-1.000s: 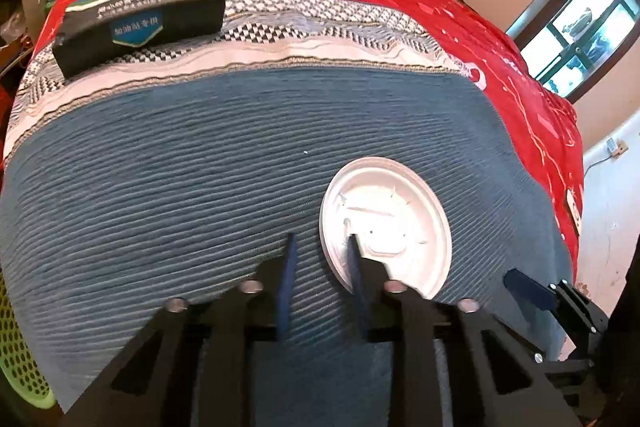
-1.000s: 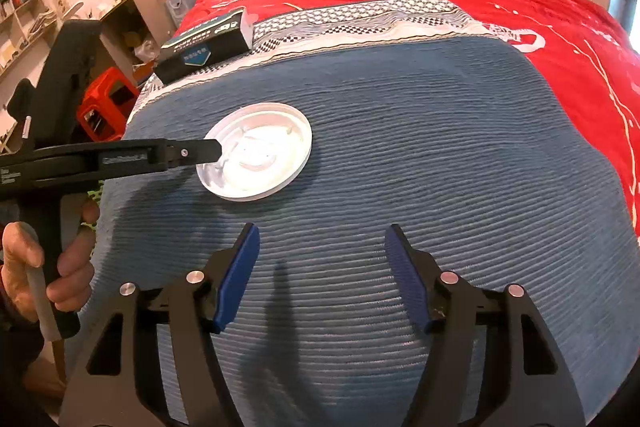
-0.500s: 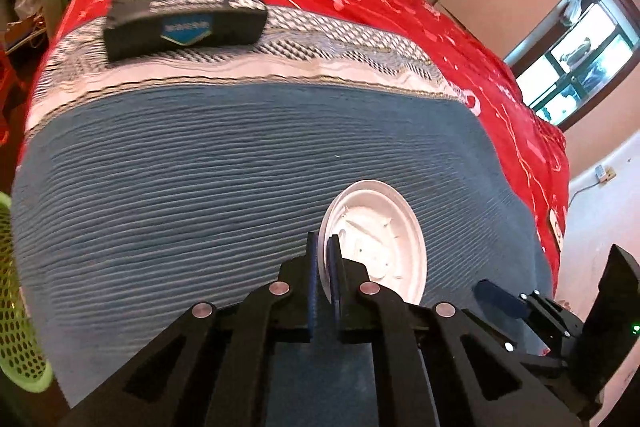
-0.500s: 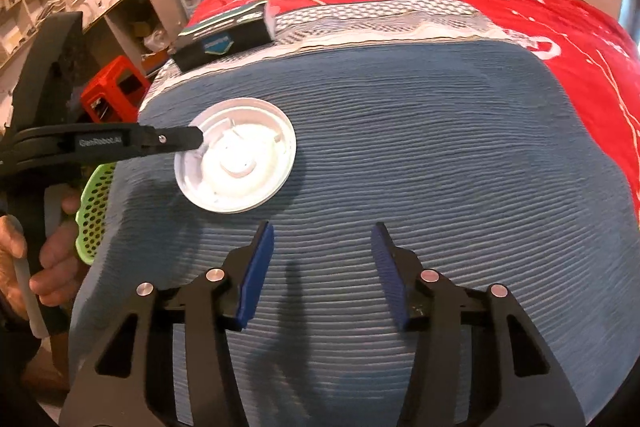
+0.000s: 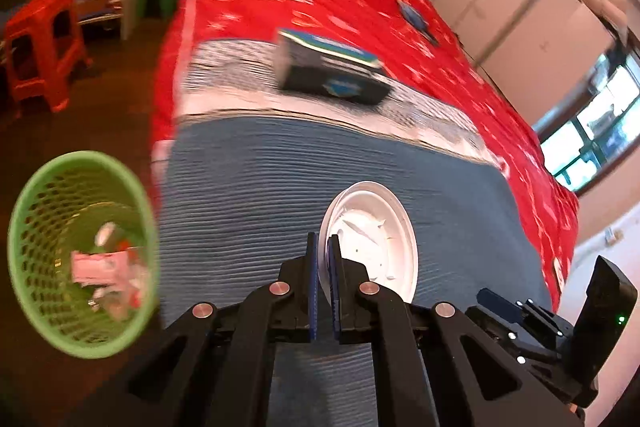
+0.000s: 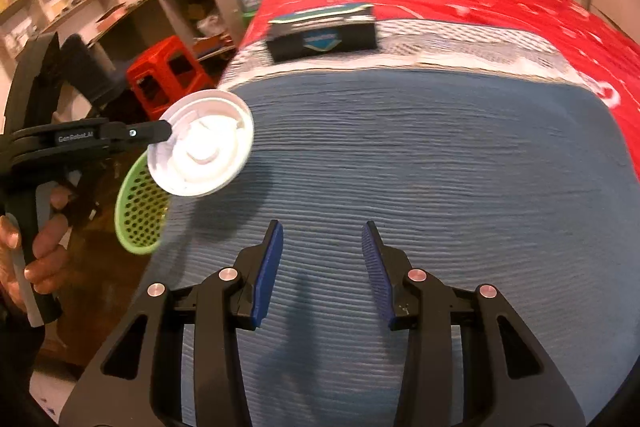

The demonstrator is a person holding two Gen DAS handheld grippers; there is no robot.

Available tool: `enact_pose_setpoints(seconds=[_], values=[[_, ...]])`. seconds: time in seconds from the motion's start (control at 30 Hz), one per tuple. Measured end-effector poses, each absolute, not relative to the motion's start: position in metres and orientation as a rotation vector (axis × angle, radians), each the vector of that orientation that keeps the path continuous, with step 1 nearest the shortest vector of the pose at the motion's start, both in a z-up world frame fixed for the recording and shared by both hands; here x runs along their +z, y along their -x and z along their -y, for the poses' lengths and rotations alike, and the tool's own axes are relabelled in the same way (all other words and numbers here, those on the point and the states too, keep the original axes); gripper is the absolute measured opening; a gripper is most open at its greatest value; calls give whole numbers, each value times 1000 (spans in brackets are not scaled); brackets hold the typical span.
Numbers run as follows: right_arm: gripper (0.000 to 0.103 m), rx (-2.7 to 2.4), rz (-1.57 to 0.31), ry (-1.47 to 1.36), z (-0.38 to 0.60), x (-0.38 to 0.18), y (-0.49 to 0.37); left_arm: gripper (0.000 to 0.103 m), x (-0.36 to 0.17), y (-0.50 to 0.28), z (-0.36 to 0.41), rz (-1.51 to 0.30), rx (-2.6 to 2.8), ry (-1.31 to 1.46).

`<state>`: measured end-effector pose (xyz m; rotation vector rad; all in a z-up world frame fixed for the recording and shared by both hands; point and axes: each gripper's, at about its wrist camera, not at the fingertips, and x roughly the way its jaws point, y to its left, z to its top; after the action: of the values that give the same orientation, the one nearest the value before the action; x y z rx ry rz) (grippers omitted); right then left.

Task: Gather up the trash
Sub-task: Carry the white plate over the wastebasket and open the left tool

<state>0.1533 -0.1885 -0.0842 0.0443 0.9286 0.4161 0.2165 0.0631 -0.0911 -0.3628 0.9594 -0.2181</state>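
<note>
My left gripper is shut on the rim of a white round plastic lid and holds it in the air above the left edge of the bed. The right wrist view shows the same lid lifted off the blue blanket, pinched by the left gripper, with a hand around its handle. A green mesh waste basket with scraps inside stands on the floor to the left, below the bed edge; its rim shows under the lid. My right gripper hovers over the blanket with nothing between its closing jaws.
A dark box with a blue label lies on the patterned band of the bed. A small dark-blue thing rests far back on the red cover. A red stool stands on the floor left of the bed, near shelves.
The left gripper shut on the lid's rim, lifted it off the blanket and carried it left toward the bed edge, bringing the green basket into view. The right jaws narrowed.
</note>
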Motion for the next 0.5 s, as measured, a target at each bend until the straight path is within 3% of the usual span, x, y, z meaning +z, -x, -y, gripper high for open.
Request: enact_pose_setpoints(seconds=[0.5], values=[[42, 602, -940, 38, 67, -82, -160, 5, -116, -171, -223, -948, 107, 393]])
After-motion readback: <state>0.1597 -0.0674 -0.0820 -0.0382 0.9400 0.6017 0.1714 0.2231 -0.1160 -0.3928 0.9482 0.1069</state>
